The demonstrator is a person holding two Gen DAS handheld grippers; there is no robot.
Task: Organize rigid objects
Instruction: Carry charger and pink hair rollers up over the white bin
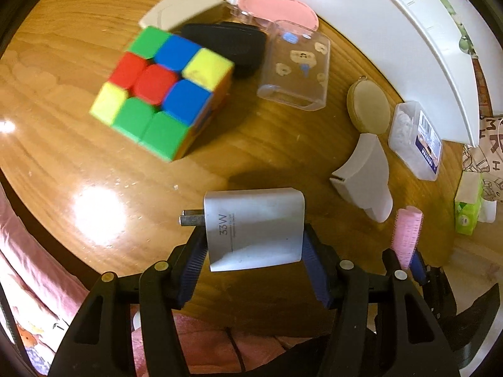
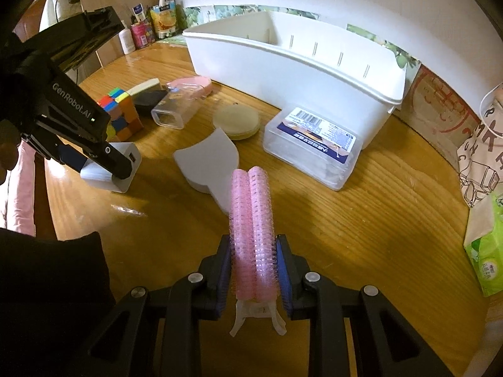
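My left gripper is shut on a white 33W charger and holds it just above the wooden table; it also shows in the right wrist view. My right gripper is shut on a pink hair-roller clip, raised over the table; the clip also shows in the left wrist view. A white storage bin stands at the back. A Rubik's cube, a clear phone case, a round tan compact, a clear lidded box and a white curved block lie on the table.
A black pouch, a pink case and a white flat piece lie behind the cube. A green tissue pack and a printed bag sit at the right. Bottles stand at the far left back.
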